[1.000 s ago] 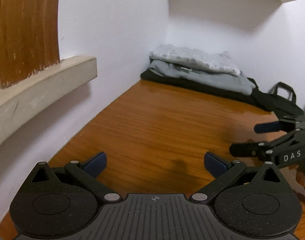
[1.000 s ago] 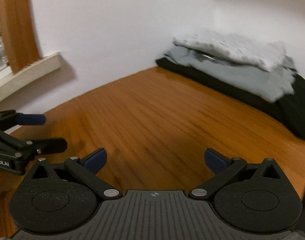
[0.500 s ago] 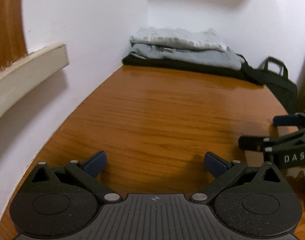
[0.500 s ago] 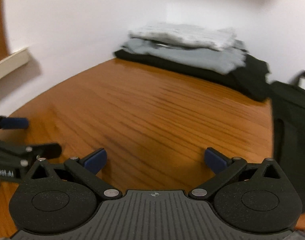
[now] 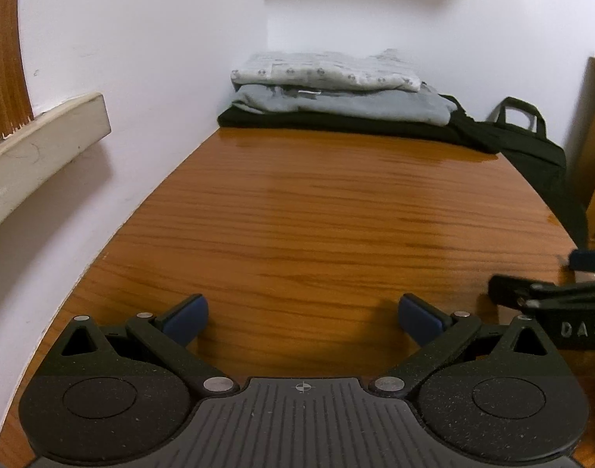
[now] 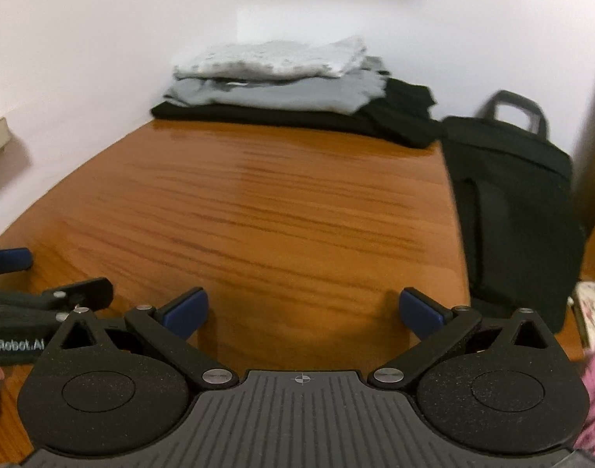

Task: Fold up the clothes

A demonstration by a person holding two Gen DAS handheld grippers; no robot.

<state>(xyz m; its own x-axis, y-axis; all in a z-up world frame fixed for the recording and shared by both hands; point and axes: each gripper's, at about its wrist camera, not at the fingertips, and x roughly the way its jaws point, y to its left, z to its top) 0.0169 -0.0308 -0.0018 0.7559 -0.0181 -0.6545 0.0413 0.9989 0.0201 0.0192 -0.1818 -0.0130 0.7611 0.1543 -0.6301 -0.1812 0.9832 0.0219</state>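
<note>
A stack of folded clothes [image 5: 336, 93] lies at the far end of the wooden table [image 5: 317, 214], against the wall corner: a pale patterned piece on top, a grey one under it, a black one at the bottom. The right wrist view shows the same stack of clothes [image 6: 282, 82]. My left gripper [image 5: 303, 316] is open over bare wood near the front, nothing between its fingers. My right gripper [image 6: 303, 310] is open too, with nothing in it. Each gripper shows at the other view's edge: the right gripper [image 5: 562, 284] and the left gripper [image 6: 32, 273].
A black bag [image 6: 512, 202] with a handle stands off the table's right edge. A beige ledge [image 5: 36, 148] juts from the white left wall. Pink and floral fabric [image 6: 594, 335] shows at the right wrist view's lower right edge.
Both cameras have swung right and the views now face the clothes stack more squarely. The black bag has come into fuller view on the right. Both grippers have stayed open.
</note>
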